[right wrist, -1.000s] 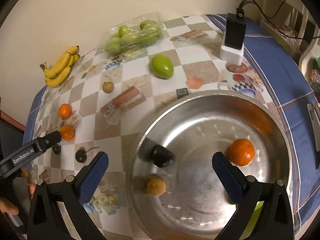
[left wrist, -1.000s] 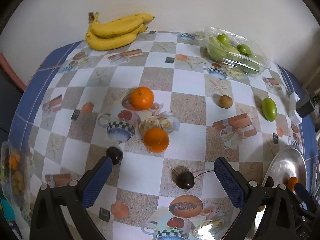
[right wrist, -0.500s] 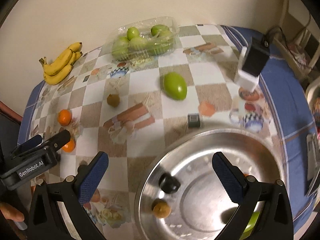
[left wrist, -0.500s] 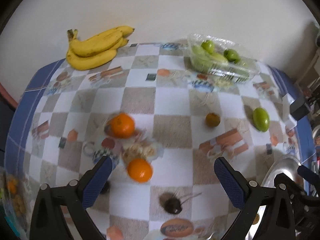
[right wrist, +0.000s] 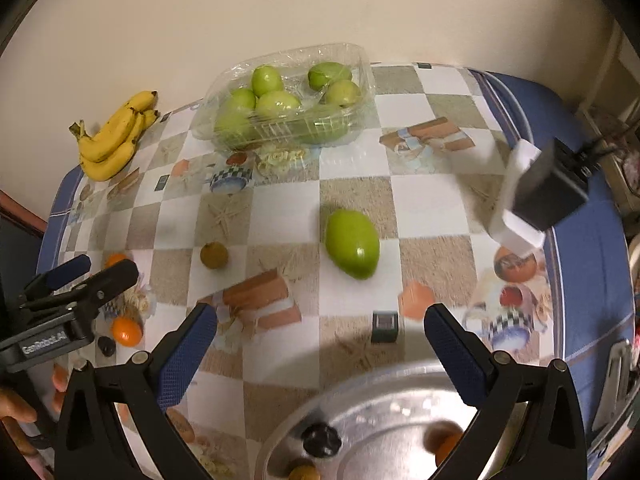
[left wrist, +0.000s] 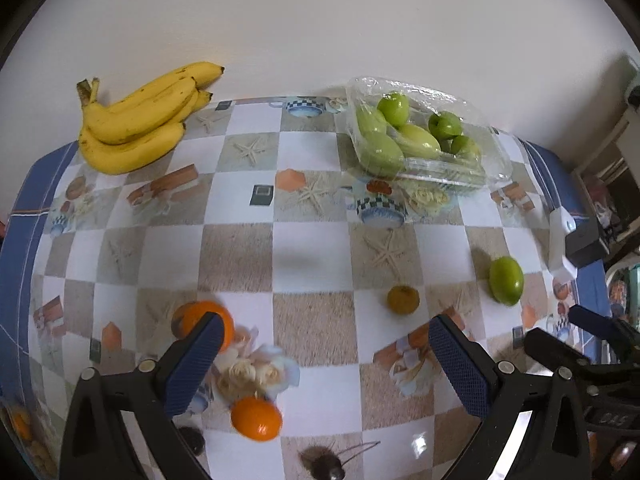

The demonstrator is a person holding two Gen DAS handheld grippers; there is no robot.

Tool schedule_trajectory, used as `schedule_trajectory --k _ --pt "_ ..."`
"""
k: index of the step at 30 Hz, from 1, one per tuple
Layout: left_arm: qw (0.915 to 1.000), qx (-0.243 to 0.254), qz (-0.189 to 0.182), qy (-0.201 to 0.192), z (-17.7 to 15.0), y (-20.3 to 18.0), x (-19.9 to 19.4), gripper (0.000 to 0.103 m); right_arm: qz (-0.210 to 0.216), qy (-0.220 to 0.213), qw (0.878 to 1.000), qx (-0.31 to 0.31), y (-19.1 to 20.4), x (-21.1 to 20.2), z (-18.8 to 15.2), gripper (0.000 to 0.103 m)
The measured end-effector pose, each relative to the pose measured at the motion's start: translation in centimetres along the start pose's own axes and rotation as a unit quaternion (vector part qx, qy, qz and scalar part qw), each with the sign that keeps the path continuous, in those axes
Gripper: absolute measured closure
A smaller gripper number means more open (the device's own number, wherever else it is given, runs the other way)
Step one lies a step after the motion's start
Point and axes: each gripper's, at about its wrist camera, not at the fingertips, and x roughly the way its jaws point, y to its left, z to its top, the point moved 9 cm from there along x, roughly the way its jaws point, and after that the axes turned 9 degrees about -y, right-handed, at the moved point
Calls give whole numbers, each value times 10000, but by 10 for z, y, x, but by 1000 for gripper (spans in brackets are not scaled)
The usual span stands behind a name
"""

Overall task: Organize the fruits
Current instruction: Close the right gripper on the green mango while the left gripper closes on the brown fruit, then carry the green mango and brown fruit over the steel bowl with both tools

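Loose fruit lies on a checked tablecloth. In the left wrist view I see two oranges [left wrist: 256, 418] [left wrist: 188, 318], a small brown fruit [left wrist: 403, 299], a green mango [left wrist: 506, 281], dark fruits [left wrist: 324, 466] and bananas [left wrist: 136, 120]. My left gripper [left wrist: 324, 364] is open and empty above the oranges. My right gripper [right wrist: 320, 354] is open and empty above the rim of a steel bowl [right wrist: 360, 400], which holds a dark fruit [right wrist: 320, 438], an orange [right wrist: 446, 444] and a brown fruit [right wrist: 304, 472]. The green mango [right wrist: 352, 244] lies ahead of it.
A clear plastic tray of green fruits [left wrist: 416, 140] stands at the back by the wall. A black and white charger block [right wrist: 536, 196] sits at the right table edge. A tray of small fruits [left wrist: 24, 436] shows at the far left edge.
Both grippers have pulled back and tilted up. The right one has left the bowl's middle and now looks over its rim at the table. Both stayed open.
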Motion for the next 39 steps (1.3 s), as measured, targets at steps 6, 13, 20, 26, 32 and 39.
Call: schedule_trajectory --k 6,13,20,26,32,39 --pt "9994 20 -263 233 3 -22 19 8 -186 65 9995 -245 2 23 14 8" --pt "9978 103 -417 502 -2 -48 47 31 -404 198 9983 -362 -6 45 20 33" --pt "9963 -45 -474 709 -9 -54 69 51 -583 322 9970 -397 -16 60 20 47" --pt "9958 -20 -467 783 -12 -58 74 64 -568 394 9970 -362 -21 69 15 48" --pt "9956 39 -469 805 -14 -58 75 74 -502 424 9974 -279 -24 73 12 55" --pt "9961 64 -472 739 -13 -63 68 74 -433 429 9980 -186 -25 72 13 61"
